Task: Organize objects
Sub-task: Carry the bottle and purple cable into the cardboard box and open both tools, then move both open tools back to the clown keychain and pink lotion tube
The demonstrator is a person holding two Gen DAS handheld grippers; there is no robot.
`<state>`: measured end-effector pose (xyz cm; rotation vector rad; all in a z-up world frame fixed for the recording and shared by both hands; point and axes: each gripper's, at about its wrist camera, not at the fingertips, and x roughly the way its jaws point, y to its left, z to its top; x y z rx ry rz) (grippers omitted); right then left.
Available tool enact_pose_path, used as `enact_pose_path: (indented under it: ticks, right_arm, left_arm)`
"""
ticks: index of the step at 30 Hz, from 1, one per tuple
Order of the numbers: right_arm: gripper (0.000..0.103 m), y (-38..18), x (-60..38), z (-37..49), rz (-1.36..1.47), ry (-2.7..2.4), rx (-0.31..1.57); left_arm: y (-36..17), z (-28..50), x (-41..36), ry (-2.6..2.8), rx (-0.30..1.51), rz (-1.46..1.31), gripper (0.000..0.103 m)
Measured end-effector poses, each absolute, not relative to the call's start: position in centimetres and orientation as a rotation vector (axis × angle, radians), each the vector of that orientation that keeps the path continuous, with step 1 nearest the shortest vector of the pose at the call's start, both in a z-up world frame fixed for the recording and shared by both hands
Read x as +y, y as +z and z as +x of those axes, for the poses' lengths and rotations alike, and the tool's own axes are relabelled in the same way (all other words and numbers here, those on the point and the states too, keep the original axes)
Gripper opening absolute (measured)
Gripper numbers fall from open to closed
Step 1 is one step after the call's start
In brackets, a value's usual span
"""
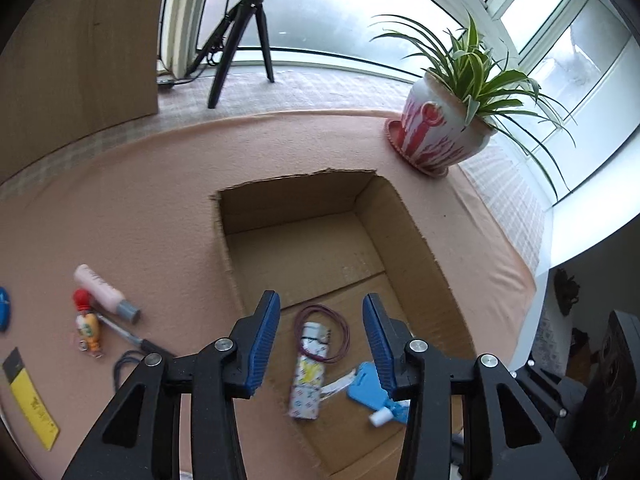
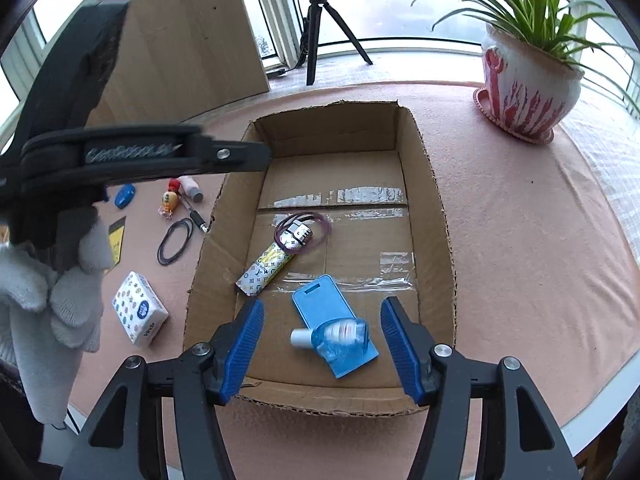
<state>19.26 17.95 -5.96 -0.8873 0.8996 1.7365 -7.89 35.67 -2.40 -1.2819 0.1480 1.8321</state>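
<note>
Potted plant (image 2: pixel 528 80), tripod (image 2: pixel 320 28), beyond box (image 2: pixel 432 184)

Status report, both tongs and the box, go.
Left tongs open, empty, over cardboard box. Right tongs open, empty. Tissue pack outside. Nothing blocking.

1. Open brown cardboard box (image 2: pixel 432 184) sits mid-bench (image 2: pixel 520 240); inside lie a patterned tube (image 2: pixel 264 270), purple cord loop (image 2: pixel 320 220) and blue flat tag (image 2: pixel 332 320).
2. Left of it: white patterned tissue pack (image 2: pixel 140 314), black hair bands (image 2: pixel 175 246).
3. Behind right: red-and-white potted plant (image 2: pixel 528 88).
</note>
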Motion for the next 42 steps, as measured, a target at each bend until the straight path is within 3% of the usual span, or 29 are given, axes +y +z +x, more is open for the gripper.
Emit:
enact_pose_path:
  ticks: [7, 20, 34, 42]
  right_arm:
    - [0.057, -5.5, 17.7, 19.7, -0.768, 1.728, 0.986]
    - [0.057, -3.7, 16.2, 17.5, -0.733, 1.775, 0.937]
    - [0.057, -1.8, 20.7, 11.8, -0.776, 1.887, 0.892]
    - [0.052, -1.9, 23.8, 7.9, -0.852, 1.944, 0.870]
  left_arm:
    - [-2.4, -9.9, 30.3, 1.914, 0.105, -1.317, 0.047]
    - [-6.2, -14.4, 18.3, 2.078, 0.008, -1.472, 0.045]
    - [-9.2, -17.3, 22.8, 2.065, 0.113, -1.505, 0.042]
    - [-10.3, -18.3, 24.0, 2.063, 0.131, -1.527, 0.026]
